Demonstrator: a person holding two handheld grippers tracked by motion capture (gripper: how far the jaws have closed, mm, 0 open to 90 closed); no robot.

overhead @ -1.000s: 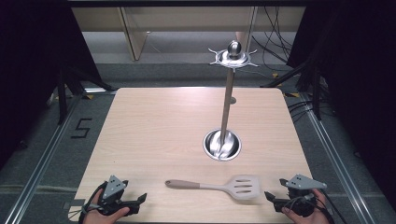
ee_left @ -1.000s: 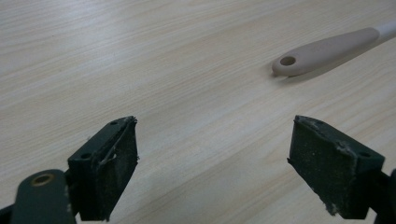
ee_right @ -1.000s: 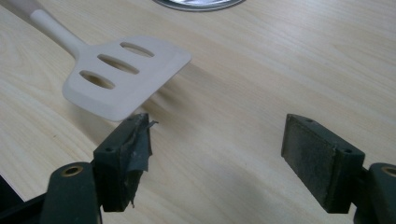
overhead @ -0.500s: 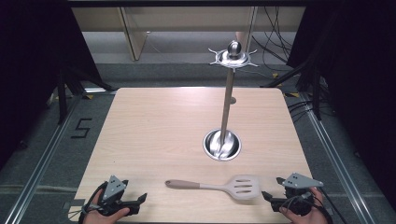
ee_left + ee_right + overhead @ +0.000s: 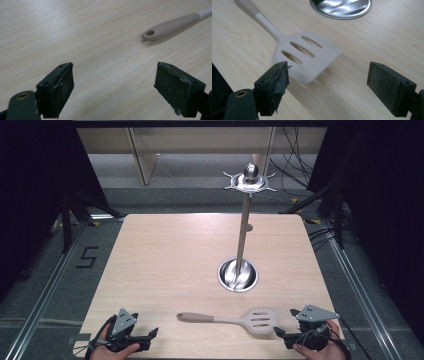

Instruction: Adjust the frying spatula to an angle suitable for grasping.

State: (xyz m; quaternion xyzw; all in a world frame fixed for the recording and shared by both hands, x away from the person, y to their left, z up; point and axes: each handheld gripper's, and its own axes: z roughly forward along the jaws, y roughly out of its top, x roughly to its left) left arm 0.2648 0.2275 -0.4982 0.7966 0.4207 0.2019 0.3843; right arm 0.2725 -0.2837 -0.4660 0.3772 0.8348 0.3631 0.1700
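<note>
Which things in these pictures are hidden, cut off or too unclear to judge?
- Spatula: in the left gripper view the right edge cuts off its blade.
- Stand base: in the right gripper view the top edge cuts it.
- Small thing behind the pole: too small in the high view to identify.

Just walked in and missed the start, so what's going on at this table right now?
A person sits at a wooden table with a tool in each hand, both open and holding nothing. A slotted spatula lies flat near the front edge. The right tool is close to its blade; the left tool faces the handle end from farther off. Behind stands a metal stand with hooks on top, nothing hanging from it.
</note>
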